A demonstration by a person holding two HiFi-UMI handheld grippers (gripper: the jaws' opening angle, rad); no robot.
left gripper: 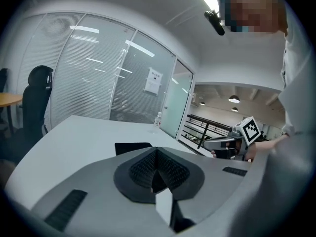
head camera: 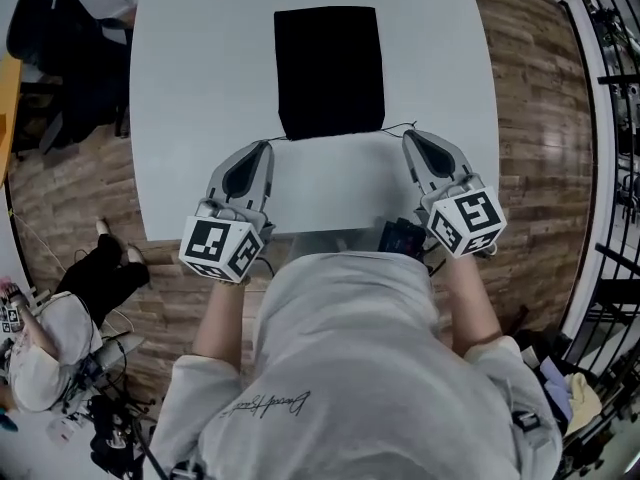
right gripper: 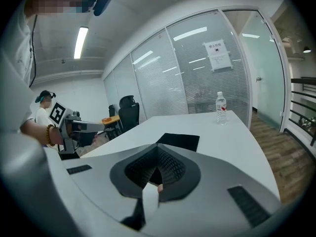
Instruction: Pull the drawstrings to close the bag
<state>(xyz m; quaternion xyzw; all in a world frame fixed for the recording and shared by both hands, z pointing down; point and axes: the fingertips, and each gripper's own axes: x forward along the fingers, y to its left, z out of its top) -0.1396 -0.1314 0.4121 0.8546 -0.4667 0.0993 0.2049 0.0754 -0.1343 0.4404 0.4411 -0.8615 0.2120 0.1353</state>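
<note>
Nearest the person, by the tabletop (head camera: 200, 88) edge, the left gripper (head camera: 267, 147) and right gripper (head camera: 409, 136) had their jaws pressed together. Each seemed to pinch a thin string: the left drawstring (head camera: 276, 141) and the right drawstring (head camera: 398, 126). Just beyond lay the black bag (head camera: 330, 68), flat, its near mouth not yet pulled tight. Most of the pulling seemed left to do.

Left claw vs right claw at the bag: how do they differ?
The left claw holds the left drawstring off the bag's near-left corner; the right claw holds the right drawstring off its near-right corner. The left claw's tip sits slightly nearer the person than right claw's. Shared: both shut, angled inward.
</note>
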